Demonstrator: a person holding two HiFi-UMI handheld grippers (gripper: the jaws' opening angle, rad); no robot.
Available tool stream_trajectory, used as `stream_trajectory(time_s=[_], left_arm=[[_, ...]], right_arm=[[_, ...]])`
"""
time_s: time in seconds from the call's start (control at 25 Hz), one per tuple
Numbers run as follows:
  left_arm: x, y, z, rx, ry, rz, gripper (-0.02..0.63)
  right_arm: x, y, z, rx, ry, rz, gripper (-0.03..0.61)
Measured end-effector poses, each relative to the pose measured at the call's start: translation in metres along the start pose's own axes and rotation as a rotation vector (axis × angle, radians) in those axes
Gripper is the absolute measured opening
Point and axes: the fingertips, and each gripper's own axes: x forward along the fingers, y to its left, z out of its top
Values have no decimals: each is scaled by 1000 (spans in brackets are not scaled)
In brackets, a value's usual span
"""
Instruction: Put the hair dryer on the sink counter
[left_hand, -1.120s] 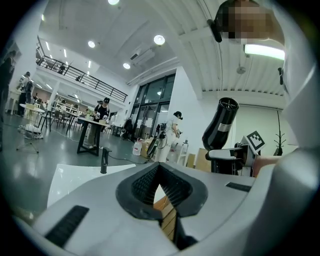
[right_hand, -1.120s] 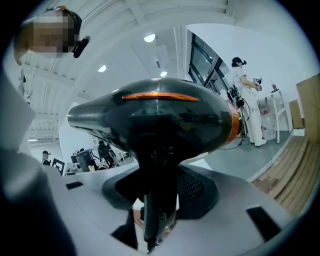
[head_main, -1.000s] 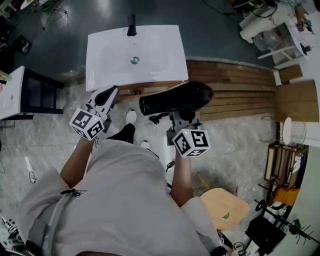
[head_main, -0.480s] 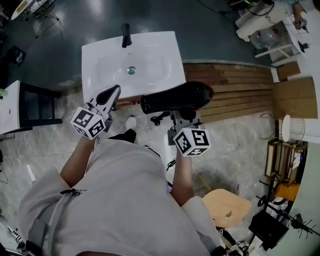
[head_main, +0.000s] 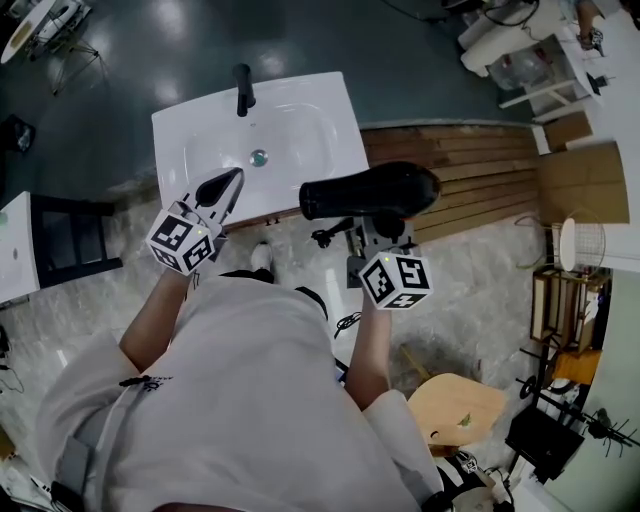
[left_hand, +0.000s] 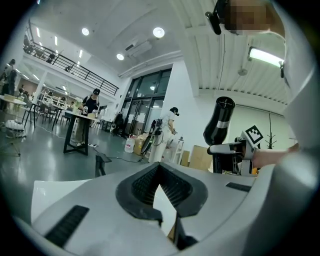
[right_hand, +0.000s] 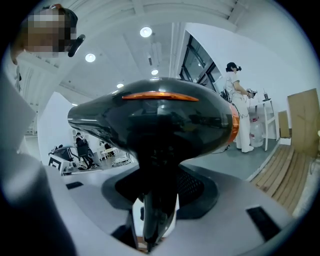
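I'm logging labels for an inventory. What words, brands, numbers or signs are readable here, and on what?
No readable words or numbers anywhere.
Cube on the left gripper, cube on the right gripper: square black-and-white markers only, no letters.
Hair dryer: a pale band on its barrel in the left gripper view, too small to read.

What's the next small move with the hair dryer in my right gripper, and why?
Probably carry the hair dryer forward and left, over the sink counter's flat rim. The right gripper is clamped on its handle, and it hangs in the air by the counter's front right corner, near the wooden planks, not yet set down.
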Motion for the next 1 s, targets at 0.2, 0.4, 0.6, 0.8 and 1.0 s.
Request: stream_trajectory(time_s=[0.2,0.4,0.6,0.8,1.0], left_arm=[[10,19,0,1,10,-22,2],[13,29,4,-5,4,-28,2],[18,33,2,-8,28,-19,2],[20,37,2,-14,27,-4,2],[33,41,4,-23,20,24,2]], right_arm=[[16,-3,5,-12,-3,-30,176],[21,-7,4,-3,4,-48,176],[29,-12,10,-12,15,-43,176],[40,-20,11,-43,40,-37,176],[56,-39,17,-65,69,-20,176]])
